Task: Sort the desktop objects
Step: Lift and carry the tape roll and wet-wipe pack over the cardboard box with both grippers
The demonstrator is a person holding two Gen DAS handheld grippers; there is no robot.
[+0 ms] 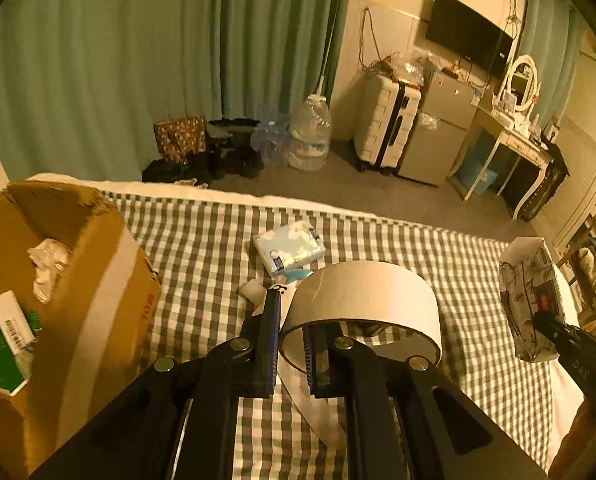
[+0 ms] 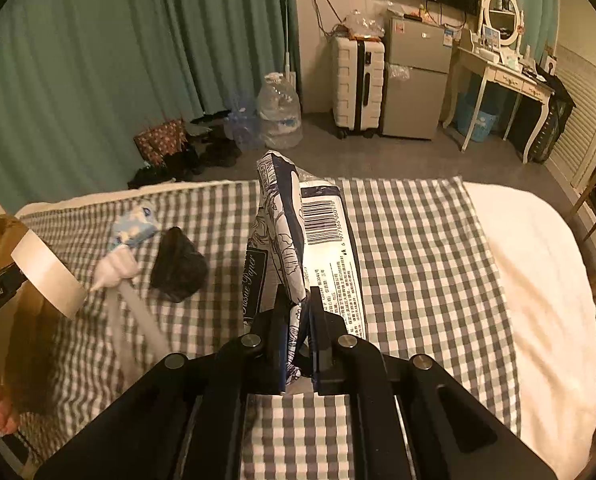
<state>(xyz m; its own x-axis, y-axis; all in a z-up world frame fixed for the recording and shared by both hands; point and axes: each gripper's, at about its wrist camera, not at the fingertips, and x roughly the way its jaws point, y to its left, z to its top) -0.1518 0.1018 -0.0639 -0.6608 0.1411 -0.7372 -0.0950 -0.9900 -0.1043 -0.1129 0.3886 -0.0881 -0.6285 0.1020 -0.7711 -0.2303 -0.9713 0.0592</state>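
White tape roll [image 1: 361,300] clamped, left hand-held gripper [image 1: 292,344]; right [image 2: 298,336] pinches tissue pack [image 2: 298,240].

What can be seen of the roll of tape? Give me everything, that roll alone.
The roll of tape is a wide ring with a pale, matte outer face and a hollow core, looking like paper or masking tape. The left gripper holds it off the checked cloth, pinching its wall, one finger inside the ring and one outside. It hangs tilted, its open side toward the camera. In the right wrist view it sits at the far left, beside the cardboard box. Nothing else touches it.
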